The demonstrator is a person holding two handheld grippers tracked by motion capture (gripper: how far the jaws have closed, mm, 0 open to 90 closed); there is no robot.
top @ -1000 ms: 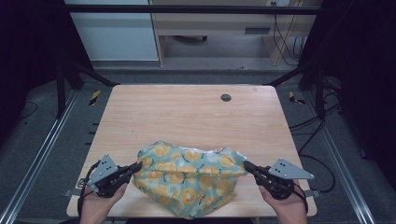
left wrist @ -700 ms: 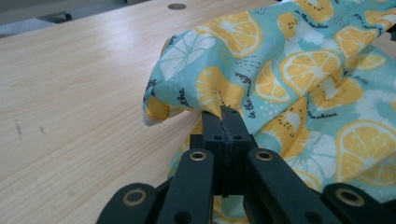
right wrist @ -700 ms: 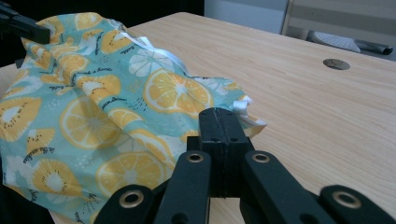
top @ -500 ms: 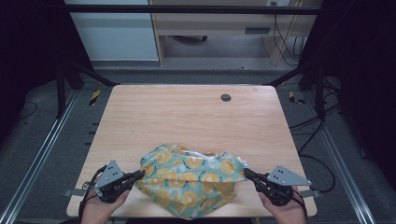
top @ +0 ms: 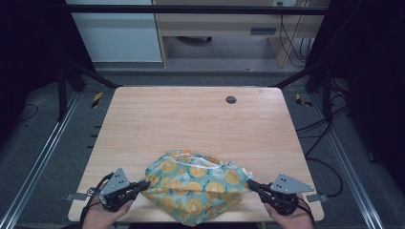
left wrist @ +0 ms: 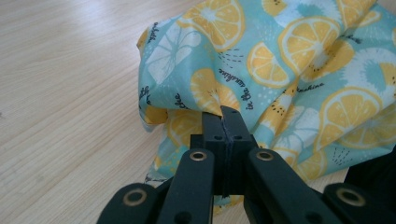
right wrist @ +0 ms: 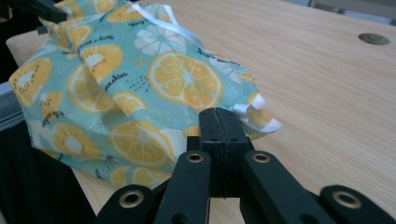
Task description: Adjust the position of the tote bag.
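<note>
A teal cloth (top: 196,186) printed with lemon and kiwi slices lies bunched at the near edge of the wooden table (top: 191,119), and its front drapes over that edge. My left gripper (top: 145,182) is shut on the cloth's left side; the left gripper view shows its tips (left wrist: 224,114) pinching a fold of the cloth (left wrist: 280,60). My right gripper (top: 249,183) is shut on the cloth's right side, where its tips (right wrist: 218,114) clamp the hem of the cloth (right wrist: 140,79). A white ribbon (right wrist: 173,25) runs along the top edge.
A round dark grommet (top: 231,99) sits in the tabletop at the back right. Metal rails (top: 43,157) flank the table on both sides. Cables (top: 325,124) trail over the floor at the right. A pale cabinet (top: 114,33) stands behind the table.
Both grippers and the cloth have come a little nearer to the table's front edge and sunk slightly. The cloth sits lower and more bunched. Both grips are unchanged.
</note>
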